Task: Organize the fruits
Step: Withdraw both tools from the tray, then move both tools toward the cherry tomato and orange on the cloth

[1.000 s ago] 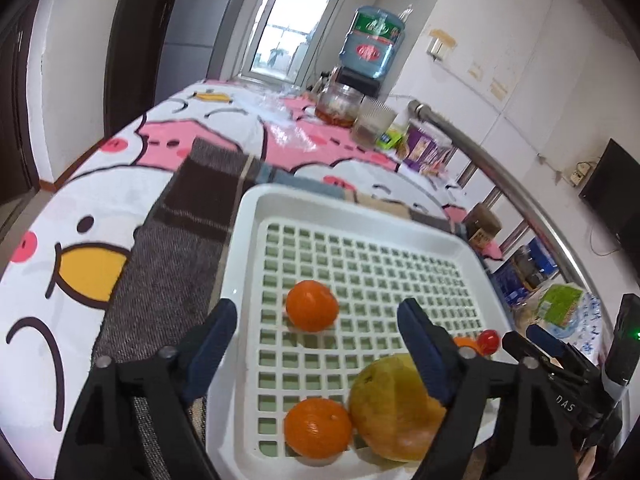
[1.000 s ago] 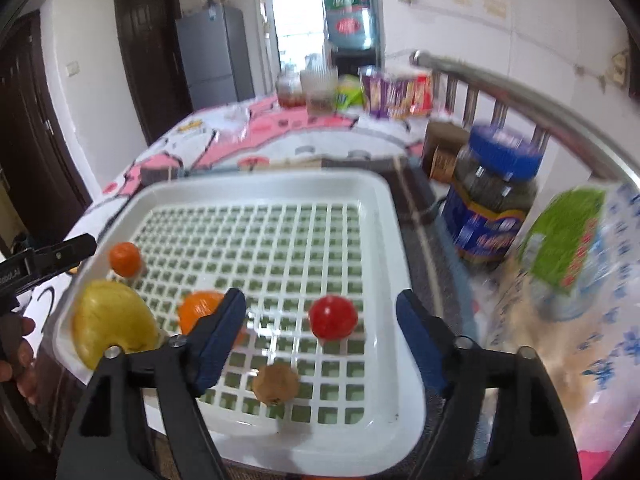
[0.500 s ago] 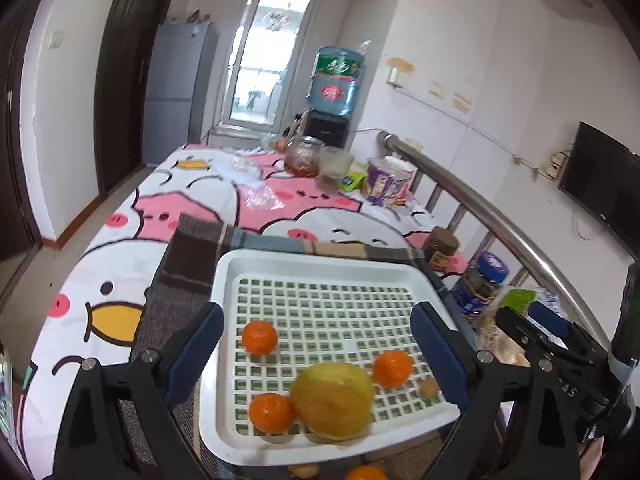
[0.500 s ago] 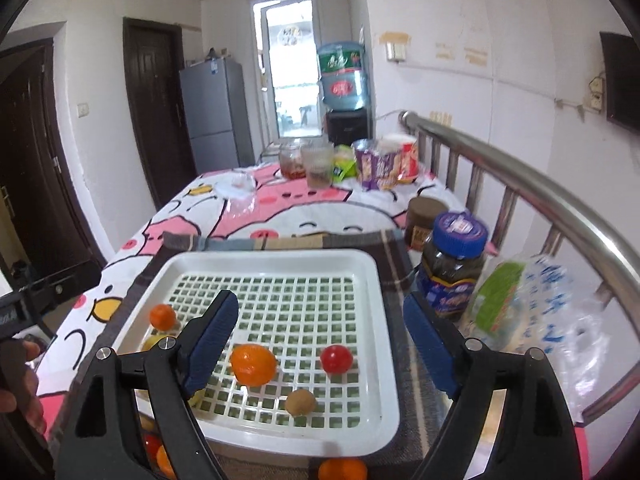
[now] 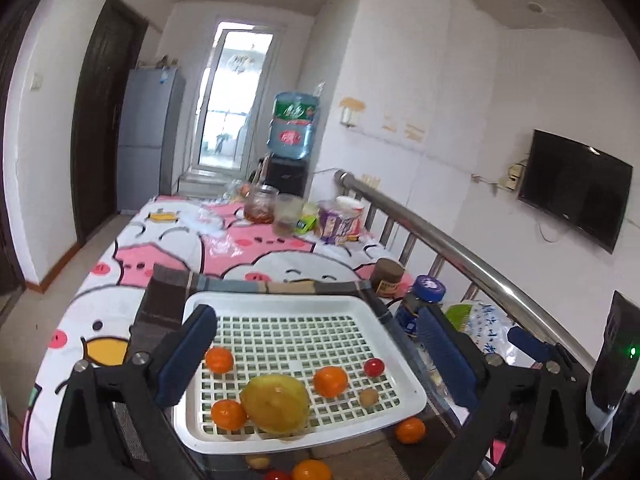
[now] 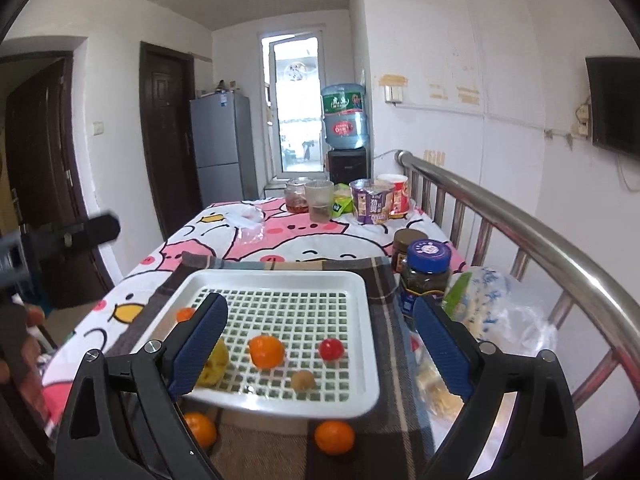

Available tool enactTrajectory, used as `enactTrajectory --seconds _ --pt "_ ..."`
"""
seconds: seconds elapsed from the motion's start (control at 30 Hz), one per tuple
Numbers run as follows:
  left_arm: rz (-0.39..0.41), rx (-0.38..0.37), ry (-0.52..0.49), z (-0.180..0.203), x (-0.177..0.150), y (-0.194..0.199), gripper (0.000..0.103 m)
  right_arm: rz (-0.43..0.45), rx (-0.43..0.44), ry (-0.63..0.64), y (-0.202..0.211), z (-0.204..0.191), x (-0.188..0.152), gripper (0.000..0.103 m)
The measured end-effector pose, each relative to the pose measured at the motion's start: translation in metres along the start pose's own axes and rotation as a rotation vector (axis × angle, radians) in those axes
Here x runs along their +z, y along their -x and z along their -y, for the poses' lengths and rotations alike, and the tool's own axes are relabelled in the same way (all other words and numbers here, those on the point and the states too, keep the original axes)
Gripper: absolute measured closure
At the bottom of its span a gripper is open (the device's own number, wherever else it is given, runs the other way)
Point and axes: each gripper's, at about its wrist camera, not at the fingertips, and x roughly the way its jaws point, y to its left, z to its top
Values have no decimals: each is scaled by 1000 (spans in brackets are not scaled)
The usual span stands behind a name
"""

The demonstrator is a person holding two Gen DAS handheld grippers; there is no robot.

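Observation:
A white slotted tray (image 5: 280, 300) (image 6: 280, 280) sits on a plaid cloth. In it lie a big yellow fruit (image 5: 275, 402) (image 6: 216, 362), oranges (image 5: 219, 360) (image 5: 228, 414) (image 5: 330, 381) (image 6: 266, 351), a red tomato (image 5: 374, 366) (image 6: 331, 349) and a small brown fruit (image 5: 368, 397) (image 6: 302, 379). More oranges (image 5: 409, 430) (image 6: 334, 437) (image 6: 200, 429) lie on the cloth in front of the tray. My left gripper (image 5: 316, 356) and right gripper (image 6: 320, 348) are open and empty, held back above the tray's near edge.
Jars (image 6: 426, 276) (image 6: 407, 246) and a plastic bag (image 6: 492, 308) stand right of the tray by a steel rail (image 6: 520, 224). Cups and snack tubs (image 6: 372, 200) stand at the table's far end. A small brown fruit (image 5: 258, 461) and a red one (image 5: 276, 475) lie on the cloth's near edge.
Both grippers have pulled back and up from the tray, so more of the table and room shows. The fruit in the tray stays put. Both stay open.

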Motion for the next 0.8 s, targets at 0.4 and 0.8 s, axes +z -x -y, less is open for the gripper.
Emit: enactTrajectory --seconds 0.4,0.8 --pt "-41 40 -21 9 -45 15 0 70 29 -16 33 8 -31 0" --pt "-160 77 36 -20 -94 11 0 -3 37 3 25 5 -61 0"
